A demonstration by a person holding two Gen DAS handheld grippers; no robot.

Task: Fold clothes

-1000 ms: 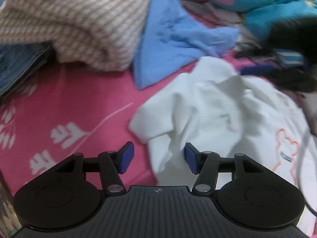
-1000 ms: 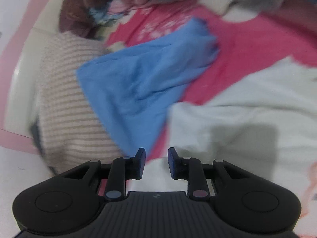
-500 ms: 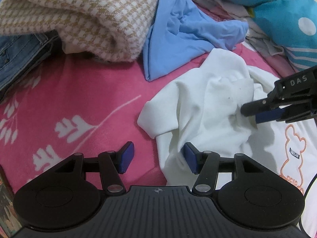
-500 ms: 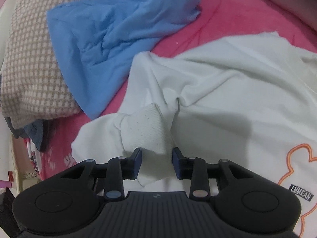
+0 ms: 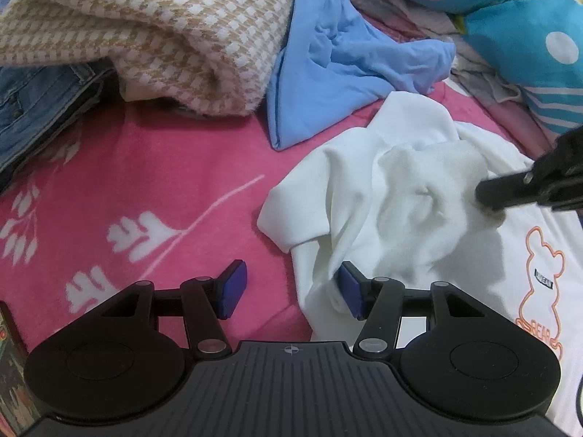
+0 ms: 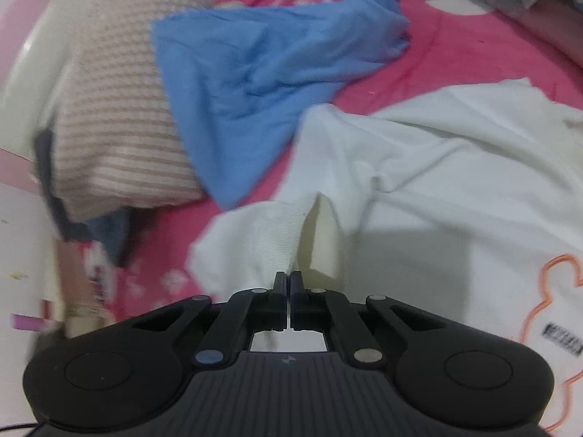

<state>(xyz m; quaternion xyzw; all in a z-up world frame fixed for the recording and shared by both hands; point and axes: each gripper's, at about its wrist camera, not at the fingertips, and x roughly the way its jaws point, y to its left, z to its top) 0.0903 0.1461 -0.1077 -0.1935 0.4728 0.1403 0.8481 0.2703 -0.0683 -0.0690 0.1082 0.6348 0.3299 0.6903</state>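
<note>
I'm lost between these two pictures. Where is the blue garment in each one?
Left wrist view: the blue garment lies top centre, between the houndstooth knit and the white sweatshirt.
Right wrist view: the blue garment fills the upper middle, left of and above the white sweatshirt.
Shared landmark: the sweatshirt's orange bear outline, at the right edge of both.

Left claw: I see jaws apart, right pad touching white cloth.
White shirt: crumpled on pink blanket, orange bear print at right.
Right claw: black tip against the shirt's bunched fold.
Behind: blue garment, checked knit, jeans.
</note>
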